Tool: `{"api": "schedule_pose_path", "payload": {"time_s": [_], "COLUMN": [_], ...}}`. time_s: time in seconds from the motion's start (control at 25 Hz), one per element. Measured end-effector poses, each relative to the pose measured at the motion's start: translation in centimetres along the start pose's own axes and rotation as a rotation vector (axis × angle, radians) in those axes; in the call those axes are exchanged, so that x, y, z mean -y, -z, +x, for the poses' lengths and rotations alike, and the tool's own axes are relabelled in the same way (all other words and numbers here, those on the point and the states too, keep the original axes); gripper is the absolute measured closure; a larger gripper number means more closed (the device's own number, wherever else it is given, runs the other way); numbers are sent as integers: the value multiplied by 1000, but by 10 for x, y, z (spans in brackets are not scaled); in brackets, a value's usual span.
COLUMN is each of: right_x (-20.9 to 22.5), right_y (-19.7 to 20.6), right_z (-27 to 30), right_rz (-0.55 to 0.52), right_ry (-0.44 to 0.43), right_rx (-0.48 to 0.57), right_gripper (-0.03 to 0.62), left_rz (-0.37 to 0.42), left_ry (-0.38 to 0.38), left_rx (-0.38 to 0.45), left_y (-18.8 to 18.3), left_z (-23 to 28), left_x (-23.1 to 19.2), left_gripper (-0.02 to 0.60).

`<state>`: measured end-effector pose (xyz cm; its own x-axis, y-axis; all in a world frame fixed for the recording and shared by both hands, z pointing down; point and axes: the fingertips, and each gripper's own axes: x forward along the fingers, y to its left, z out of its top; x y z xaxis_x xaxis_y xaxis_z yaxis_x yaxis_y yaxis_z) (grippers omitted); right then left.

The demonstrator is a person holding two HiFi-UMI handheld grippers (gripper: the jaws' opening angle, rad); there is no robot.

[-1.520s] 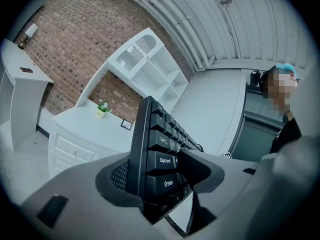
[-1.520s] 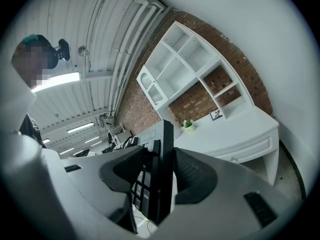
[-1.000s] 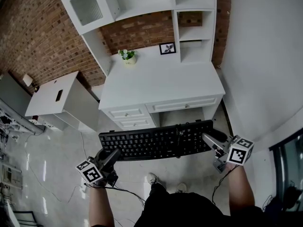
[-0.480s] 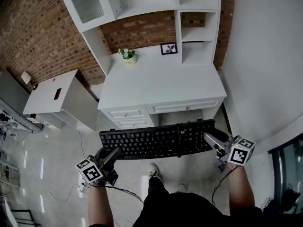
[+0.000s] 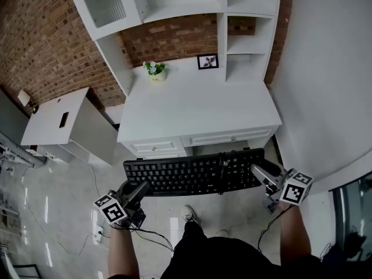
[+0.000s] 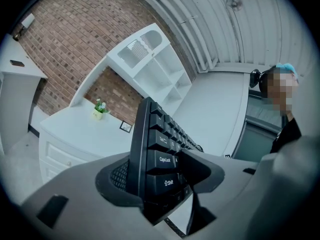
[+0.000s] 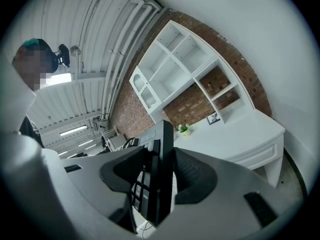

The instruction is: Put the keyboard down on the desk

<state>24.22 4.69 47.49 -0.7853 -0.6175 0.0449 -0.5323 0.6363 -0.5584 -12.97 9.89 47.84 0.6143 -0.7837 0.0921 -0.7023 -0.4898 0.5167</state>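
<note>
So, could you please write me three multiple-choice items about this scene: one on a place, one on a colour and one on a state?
1. Where is the keyboard relative to the desk?
A) lying on its top
B) in the air in front of it
C) under it, on the floor

2. What colour is the keyboard?
A) black
B) white
C) red

3. What is the state of the left tool and the right tool?
A) both open and empty
B) only the left one grips
C) each shut on one end of the keyboard

Key:
1 B, the head view shows it held short of the desk's front edge.
2 A, its case and keys are black.
3 C, each gripper view shows the keyboard's end pressed between the jaws.
</note>
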Motion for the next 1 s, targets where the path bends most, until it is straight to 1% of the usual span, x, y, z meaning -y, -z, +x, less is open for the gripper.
{"api": "schedule_pose_path", "payload": {"time_s": [0.52, 0.8, 1.0], "right_x": [-1, -11, -20], "right_y": [-9, -6, 0], "right_z": [98, 152, 183], "right_rz": [3, 1, -5], "right_ry": [36, 39, 37], "right_rx": [-3, -19, -30], "right_gripper": [400, 400, 401], "left_rz": [-29, -50, -52], "left_ry": [20, 14, 12], "left_rx": [0, 0, 9], "left_y": [-48, -70, -81], "left_z": [11, -1, -12], "left_x": [-90, -138, -165], "left_gripper": [311, 311, 311]}}
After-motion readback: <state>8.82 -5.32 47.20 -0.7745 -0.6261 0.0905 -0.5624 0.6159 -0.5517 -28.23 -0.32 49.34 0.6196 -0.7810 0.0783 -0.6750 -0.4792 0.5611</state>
